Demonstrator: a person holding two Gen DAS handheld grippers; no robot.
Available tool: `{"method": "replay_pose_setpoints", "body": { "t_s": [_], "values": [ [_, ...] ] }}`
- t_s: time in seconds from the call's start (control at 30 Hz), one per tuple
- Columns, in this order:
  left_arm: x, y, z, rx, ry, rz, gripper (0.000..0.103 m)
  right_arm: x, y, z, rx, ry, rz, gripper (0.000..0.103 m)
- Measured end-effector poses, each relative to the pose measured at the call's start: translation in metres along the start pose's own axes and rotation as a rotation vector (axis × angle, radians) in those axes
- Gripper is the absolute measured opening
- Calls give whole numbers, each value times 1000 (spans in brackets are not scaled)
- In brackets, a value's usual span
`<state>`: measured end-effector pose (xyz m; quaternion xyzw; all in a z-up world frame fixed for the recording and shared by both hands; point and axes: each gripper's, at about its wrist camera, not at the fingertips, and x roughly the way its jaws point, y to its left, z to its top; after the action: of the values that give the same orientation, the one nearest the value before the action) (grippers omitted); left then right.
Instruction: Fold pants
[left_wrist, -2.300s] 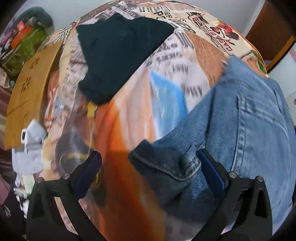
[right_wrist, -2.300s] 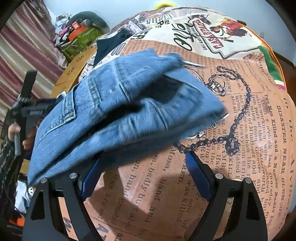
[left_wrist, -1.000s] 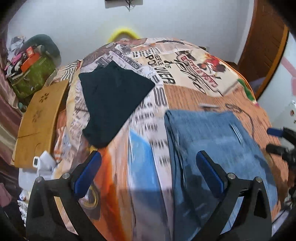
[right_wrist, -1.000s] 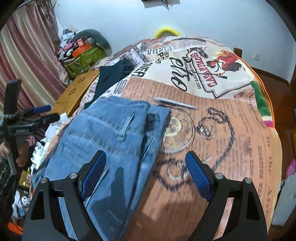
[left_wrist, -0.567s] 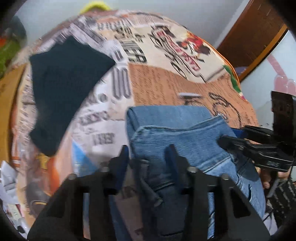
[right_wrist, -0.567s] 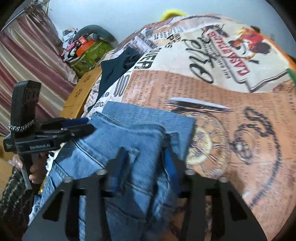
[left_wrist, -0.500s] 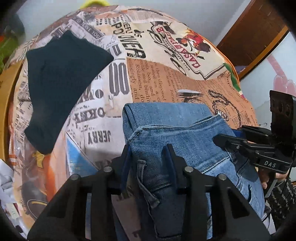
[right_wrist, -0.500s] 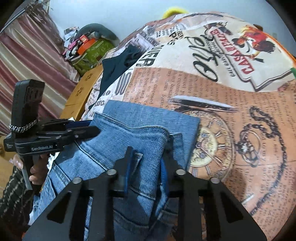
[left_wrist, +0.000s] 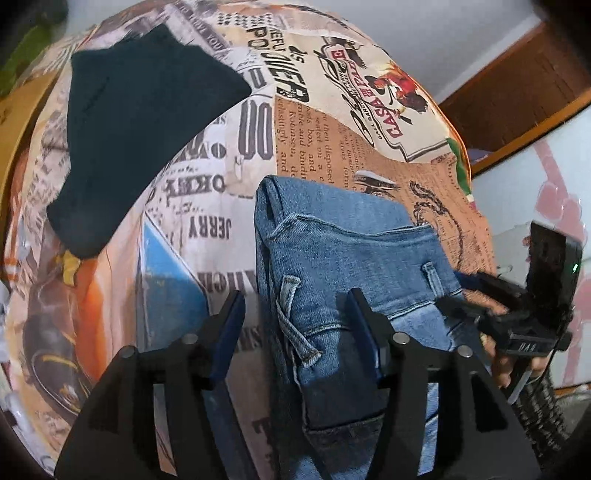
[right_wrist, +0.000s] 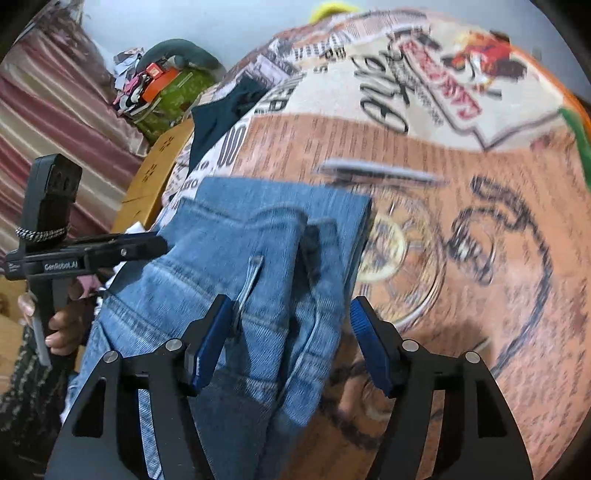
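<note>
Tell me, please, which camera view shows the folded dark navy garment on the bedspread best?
The left wrist view: the folded dark navy garment lies there almost whole and sharp, spread on the newspaper-print bedspread. The right wrist view catches only a small, blurred part of it beyond the blue denim jeans.

You see a dark garment (left_wrist: 136, 133) lying on the newsprint bedspread (left_wrist: 332, 122), a wooden board (right_wrist: 155, 177) beside it, a green bag (right_wrist: 177, 96), striped curtain (right_wrist: 55, 122), brown door (left_wrist: 517, 92).

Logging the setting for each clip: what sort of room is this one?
Most likely a bedroom at home: jeans lie on a printed bedsheet over what looks like a bed, with a striped curtain and a wooden door around it.
</note>
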<state>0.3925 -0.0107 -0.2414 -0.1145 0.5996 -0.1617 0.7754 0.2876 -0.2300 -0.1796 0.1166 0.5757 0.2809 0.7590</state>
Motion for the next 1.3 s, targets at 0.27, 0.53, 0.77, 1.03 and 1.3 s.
{"method": "replay_pose_setpoints", "body": {
  "t_s": [0.27,0.53,0.77,1.03,1.3],
  "values": [
    [-1,-16,-5,11,15,-22,54,1,9,-3,-30,-18,-10,41],
    [-32,-41,-7,102,-119,63,26,-21,34,0,-105,-127,-16,23],
    [-68,-68,3,211,-282,117,25,-53,49,16,-169,-268,-41,23],
    [10,-32,29,100,-117,166,30,13,14,34,-82,-134,-103,25],
    [4,-40,23,148,-121,201,34,16,20,34,-162,-88,-213,34]
  ]
}}
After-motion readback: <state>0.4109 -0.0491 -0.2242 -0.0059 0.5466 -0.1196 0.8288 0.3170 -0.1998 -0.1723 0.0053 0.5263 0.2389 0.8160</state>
